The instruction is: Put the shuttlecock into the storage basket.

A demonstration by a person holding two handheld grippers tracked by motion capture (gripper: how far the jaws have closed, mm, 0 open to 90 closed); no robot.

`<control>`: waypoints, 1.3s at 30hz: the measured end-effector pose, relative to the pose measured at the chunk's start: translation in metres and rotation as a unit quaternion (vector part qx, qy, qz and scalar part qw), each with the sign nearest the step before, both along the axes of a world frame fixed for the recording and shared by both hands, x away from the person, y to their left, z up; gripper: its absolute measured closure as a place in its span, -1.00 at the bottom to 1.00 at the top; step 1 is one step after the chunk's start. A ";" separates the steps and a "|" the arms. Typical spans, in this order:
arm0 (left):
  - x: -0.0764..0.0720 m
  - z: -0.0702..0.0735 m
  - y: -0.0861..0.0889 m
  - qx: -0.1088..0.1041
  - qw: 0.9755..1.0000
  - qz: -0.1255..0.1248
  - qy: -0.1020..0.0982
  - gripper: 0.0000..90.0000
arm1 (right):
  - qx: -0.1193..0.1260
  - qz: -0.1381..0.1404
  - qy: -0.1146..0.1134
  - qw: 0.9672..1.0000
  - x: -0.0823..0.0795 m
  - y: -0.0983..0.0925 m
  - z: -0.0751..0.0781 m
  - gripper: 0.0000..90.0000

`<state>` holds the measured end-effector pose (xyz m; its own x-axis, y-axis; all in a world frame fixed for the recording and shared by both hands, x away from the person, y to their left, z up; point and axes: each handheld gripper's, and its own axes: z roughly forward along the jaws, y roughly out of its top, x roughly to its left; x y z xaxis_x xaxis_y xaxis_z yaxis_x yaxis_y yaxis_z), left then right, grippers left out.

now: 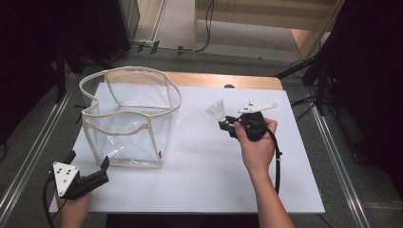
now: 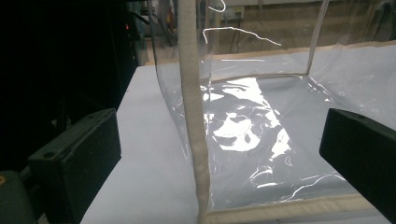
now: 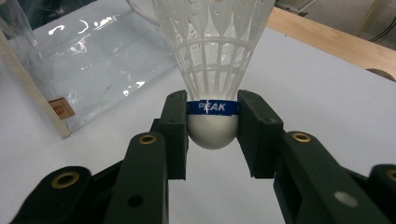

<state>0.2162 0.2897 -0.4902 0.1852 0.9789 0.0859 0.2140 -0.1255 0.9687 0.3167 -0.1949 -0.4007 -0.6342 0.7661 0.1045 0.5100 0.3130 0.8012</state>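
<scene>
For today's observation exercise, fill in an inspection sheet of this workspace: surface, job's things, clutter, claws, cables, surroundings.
Surface: white board on a wooden table.
Job's things: shuttlecock, white with a blue band, gripped at its cork; clear bag with beige trim standing open, nothing seen inside.
Clutter: nothing seen.
Claws: right claw shut on the shuttlecock, raised above the board right of the bag; left claw open, at the bag's near corner, holding nothing.
Cables: black cable trails from the right claw; more cables on the floor beyond the table.
Surroundings: grey floor, dark equipment at both sides.
</scene>
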 end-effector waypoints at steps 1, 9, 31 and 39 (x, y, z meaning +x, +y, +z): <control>0.000 0.000 0.000 0.000 1.000 0.000 0.000 -1.00 | 0.001 0.000 0.000 1.000 0.000 0.001 0.001 0.41; 0.000 0.000 0.000 0.002 1.000 -0.001 -0.001 -1.00 | 0.002 0.005 -0.010 1.000 0.003 0.005 0.010 0.41; 0.000 0.000 -0.001 0.004 1.000 -0.002 -0.001 -1.00 | 0.023 0.011 -0.034 0.999 0.011 0.018 0.032 0.41; -0.001 0.000 -0.001 0.005 1.000 0.001 -0.001 -1.00 | 0.024 0.018 -0.043 0.999 0.013 0.024 0.045 0.41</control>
